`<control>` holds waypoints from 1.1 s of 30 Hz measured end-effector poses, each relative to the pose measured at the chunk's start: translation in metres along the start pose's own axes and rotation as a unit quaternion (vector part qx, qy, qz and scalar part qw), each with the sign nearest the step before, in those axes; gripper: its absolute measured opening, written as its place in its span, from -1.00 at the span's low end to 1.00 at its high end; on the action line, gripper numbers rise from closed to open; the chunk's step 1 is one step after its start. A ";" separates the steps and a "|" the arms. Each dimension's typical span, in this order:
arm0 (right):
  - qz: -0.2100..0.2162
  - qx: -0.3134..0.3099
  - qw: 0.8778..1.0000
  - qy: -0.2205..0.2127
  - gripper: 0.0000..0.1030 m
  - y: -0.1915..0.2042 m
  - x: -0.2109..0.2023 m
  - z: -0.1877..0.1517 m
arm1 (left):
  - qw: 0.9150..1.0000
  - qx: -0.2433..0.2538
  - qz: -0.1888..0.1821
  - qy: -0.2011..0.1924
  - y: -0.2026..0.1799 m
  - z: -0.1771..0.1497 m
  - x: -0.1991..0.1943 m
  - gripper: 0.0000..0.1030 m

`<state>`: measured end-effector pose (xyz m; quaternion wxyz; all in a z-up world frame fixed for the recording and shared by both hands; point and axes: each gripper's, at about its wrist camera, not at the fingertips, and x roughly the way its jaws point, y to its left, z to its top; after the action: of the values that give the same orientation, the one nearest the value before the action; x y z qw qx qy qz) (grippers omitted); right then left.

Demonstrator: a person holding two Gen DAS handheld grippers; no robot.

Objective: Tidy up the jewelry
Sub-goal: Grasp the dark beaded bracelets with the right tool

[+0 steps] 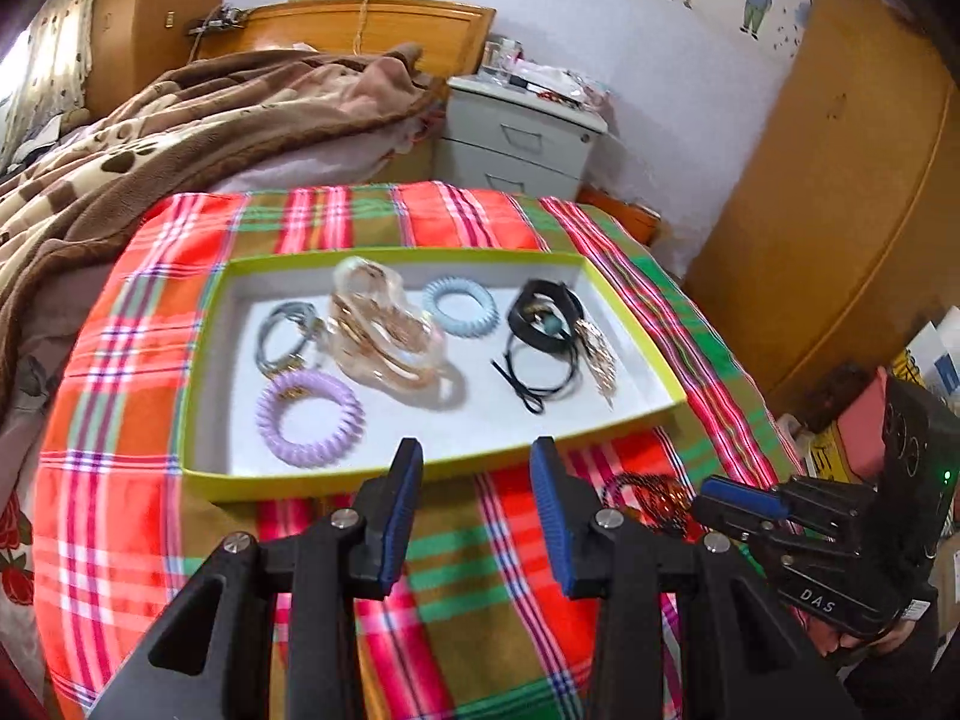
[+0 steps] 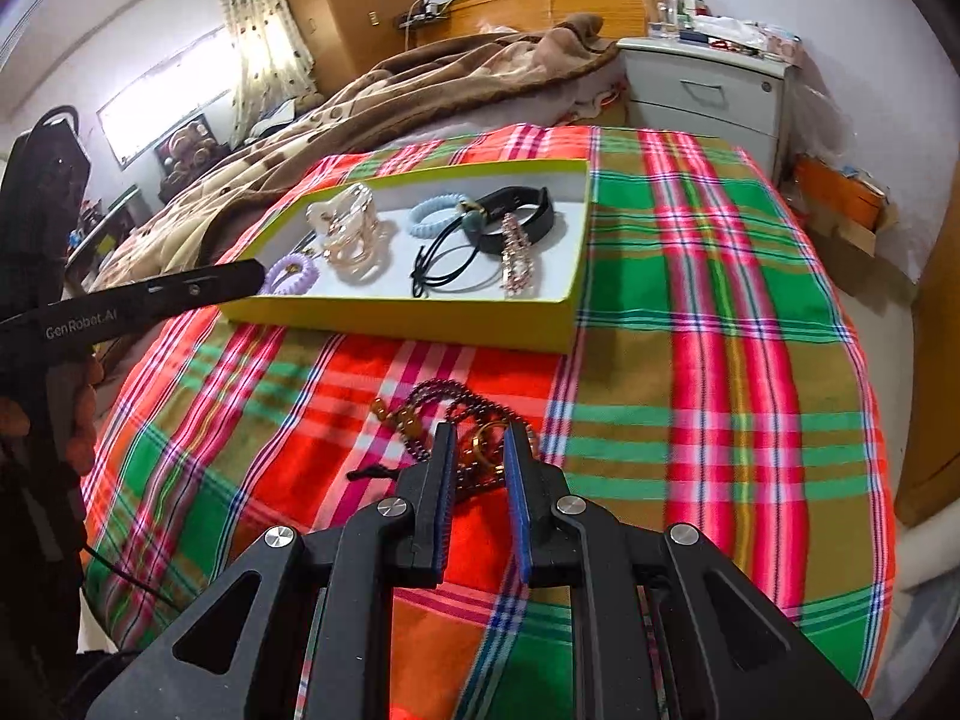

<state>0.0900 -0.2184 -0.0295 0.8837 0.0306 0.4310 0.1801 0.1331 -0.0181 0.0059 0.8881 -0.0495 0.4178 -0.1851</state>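
Plaid cloth under both tools. Ahead of empty, open left gripper: one yellow-rimmed tray, two coil hair ties. Right gripper, part-closed, straddles one dark beaded necklace; grip undetermined.

Left tongs gape wide; right tongs stand narrowly parted.

tray: yellow-rimmed, white inside, frame centre, holding the pieces
lilac coil: lower left in tray
blue coil: upper middle
beads: dark, heaped below tray on plaid cloth
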 end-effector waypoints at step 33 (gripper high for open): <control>-0.046 -0.025 0.999 0.014 -1.00 0.011 0.007 0.002 | 0.999 0.025 -0.024 0.032 -0.030 -0.014 0.012 -0.24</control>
<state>0.0924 -0.2057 -0.0310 0.8855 -0.0143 0.4393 0.1505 0.1210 -0.0496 -0.0045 0.8706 -0.0311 0.4398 -0.2185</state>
